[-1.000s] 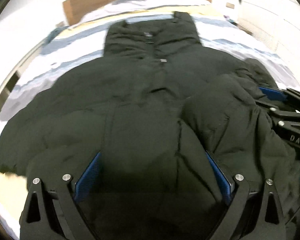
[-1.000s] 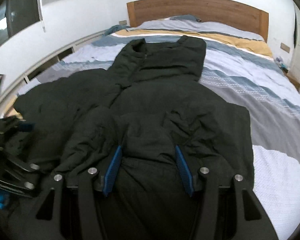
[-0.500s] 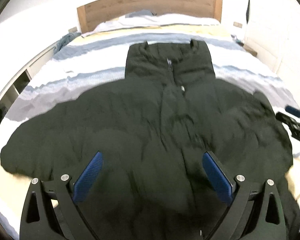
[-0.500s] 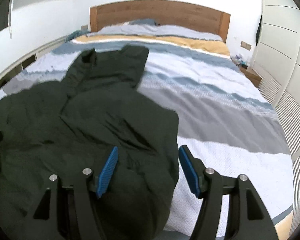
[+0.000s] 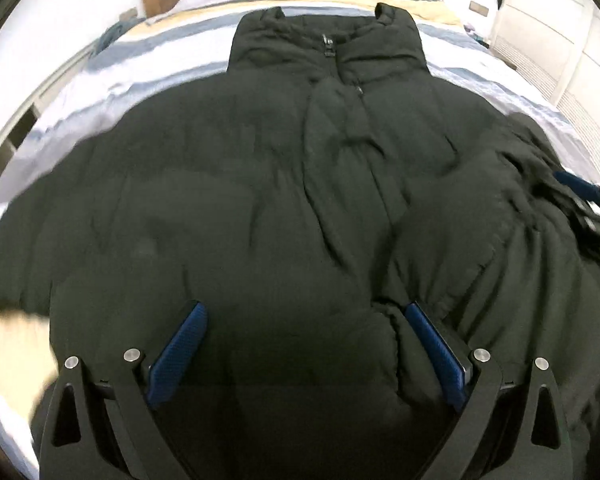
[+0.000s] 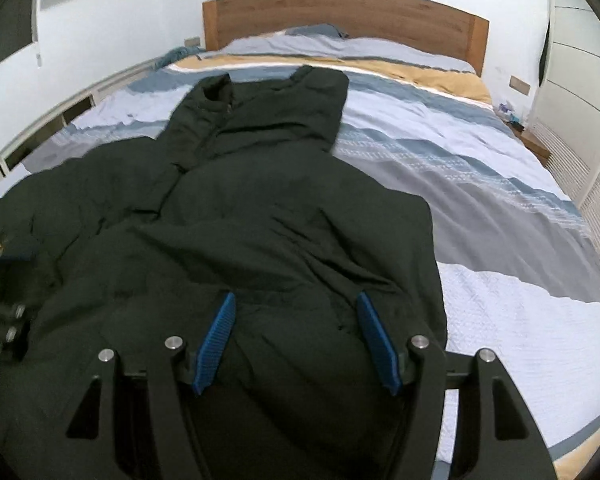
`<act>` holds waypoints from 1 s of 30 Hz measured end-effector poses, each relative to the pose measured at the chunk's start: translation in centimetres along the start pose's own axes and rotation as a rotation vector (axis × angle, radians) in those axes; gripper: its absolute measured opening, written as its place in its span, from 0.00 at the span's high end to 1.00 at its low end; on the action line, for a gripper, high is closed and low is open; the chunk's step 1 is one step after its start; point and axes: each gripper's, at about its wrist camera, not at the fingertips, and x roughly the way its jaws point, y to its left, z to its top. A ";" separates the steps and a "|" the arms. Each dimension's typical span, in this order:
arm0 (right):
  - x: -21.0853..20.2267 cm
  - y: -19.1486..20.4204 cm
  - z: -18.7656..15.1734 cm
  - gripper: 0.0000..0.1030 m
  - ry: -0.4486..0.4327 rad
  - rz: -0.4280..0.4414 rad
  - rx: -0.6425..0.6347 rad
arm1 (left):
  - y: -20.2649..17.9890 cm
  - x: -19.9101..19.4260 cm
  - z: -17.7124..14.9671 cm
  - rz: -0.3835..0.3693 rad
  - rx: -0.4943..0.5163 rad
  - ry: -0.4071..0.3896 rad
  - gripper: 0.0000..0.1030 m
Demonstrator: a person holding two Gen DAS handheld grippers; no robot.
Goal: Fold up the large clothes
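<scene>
Black padded zip-front jacket (image 5: 268, 184) lies front-up on the striped blue, grey and yellow bed (image 6: 480, 184), collar toward twelve o'clock; left claw (image 5: 306, 344) and right claw (image 6: 296, 332), both wide, hover over its hem, gripping nothing.

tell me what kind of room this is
Most likely a home bedroom. A wide bed with a striped duvet and a wooden headboard fills the view, with white built-in wardrobe doors alongside. A dark puffer jacket lies spread on the bed.

black jacket (image 6: 260, 220), striped bed (image 6: 480, 184), tool (image 6: 296, 332) apart
</scene>
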 end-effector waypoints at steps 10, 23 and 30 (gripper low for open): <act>-0.5 -1.1 -1.6 0.38 0.026 -0.023 -0.028 | 0.6 -0.1 -1.0 0.082 0.004 -0.043 0.03; -6.6 2.8 -1.4 0.38 0.017 -0.031 0.057 | 6.2 -6.7 -3.6 0.102 -0.045 -0.103 0.03; -7.0 5.7 -3.7 0.38 0.104 -0.095 0.088 | 14.8 -13.4 -7.5 0.052 -0.148 -0.206 0.03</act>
